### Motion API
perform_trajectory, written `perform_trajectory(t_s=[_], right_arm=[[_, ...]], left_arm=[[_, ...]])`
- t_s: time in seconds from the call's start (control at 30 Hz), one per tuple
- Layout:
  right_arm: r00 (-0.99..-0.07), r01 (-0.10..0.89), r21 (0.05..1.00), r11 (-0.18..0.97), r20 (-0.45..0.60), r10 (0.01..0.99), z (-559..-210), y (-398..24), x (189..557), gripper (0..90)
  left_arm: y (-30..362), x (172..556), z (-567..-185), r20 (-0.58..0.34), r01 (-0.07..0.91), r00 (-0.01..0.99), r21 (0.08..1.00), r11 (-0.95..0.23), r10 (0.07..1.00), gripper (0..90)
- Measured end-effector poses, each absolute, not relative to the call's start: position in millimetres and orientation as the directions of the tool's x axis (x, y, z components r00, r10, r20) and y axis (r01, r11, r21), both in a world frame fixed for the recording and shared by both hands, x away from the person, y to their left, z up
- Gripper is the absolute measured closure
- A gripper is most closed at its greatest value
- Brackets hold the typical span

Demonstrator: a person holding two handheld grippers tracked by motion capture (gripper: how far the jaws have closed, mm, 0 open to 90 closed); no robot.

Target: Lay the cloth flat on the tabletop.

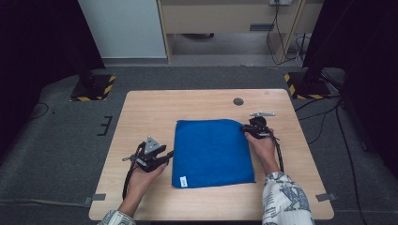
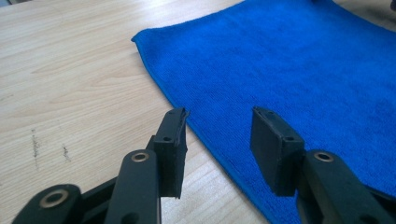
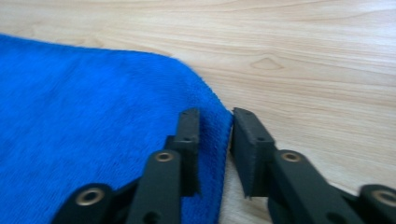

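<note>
A blue cloth [image 1: 213, 150] lies folded flat in the middle of the wooden table [image 1: 187, 103], with a small white label [image 1: 183, 181] at its near left corner. My left gripper [image 1: 170, 157] rests low at the cloth's left edge. In the left gripper view its jaws [image 2: 219, 126] stand apart over that edge of the cloth [image 2: 303, 60], with nothing pinched. My right gripper [image 1: 246, 130] is at the cloth's far right corner. In the right gripper view it [image 3: 215, 126] is shut on the rounded edge of the cloth [image 3: 93, 116].
A small dark round hole [image 1: 238, 101] sits in the tabletop beyond the cloth. Bare wood surrounds the cloth on all sides. Two stand bases with yellow-black stripes [image 1: 94, 86] [image 1: 305, 84] stand on the carpet past the far corners. Cables run on the floor at right.
</note>
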State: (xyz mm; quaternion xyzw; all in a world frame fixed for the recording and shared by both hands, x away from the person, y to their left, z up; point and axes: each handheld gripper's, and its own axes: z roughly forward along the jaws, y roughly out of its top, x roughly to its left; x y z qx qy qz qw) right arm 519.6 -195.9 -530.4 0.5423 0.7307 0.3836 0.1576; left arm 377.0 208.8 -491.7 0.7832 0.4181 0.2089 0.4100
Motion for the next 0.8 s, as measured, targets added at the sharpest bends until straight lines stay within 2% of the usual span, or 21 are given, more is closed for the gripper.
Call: perform_trajectory(t_s=[0.2,0.4,0.47,0.6,0.8], right_arm=[[-0.427,0.635,0.75,0.184,0.143,0.893,-528,-194,514,87.6],[-0.541,0.555,0.775,0.302,0.061,0.839,-520,-173,493,87.8],[-0.591,0.521,0.779,0.349,0.034,0.806,-518,-163,486,85.0],[-0.664,0.502,0.758,0.416,0.029,0.747,-519,-149,476,72.8],[-0.688,0.495,0.756,0.428,0.041,0.724,-519,-144,469,68.7]], left_arm=[[210,376,-492,-0.027,0.486,0.553,0.822,-0.296,0.833,56.1],[209,376,-494,-0.032,0.489,0.547,0.823,-0.288,0.837,56.7],[209,376,-493,-0.028,0.486,0.546,0.825,-0.289,0.837,56.7],[211,376,-492,-0.031,0.487,0.54,0.827,-0.281,0.841,56.7],[216,377,-492,-0.033,0.487,0.533,0.829,-0.274,0.845,56.6]])
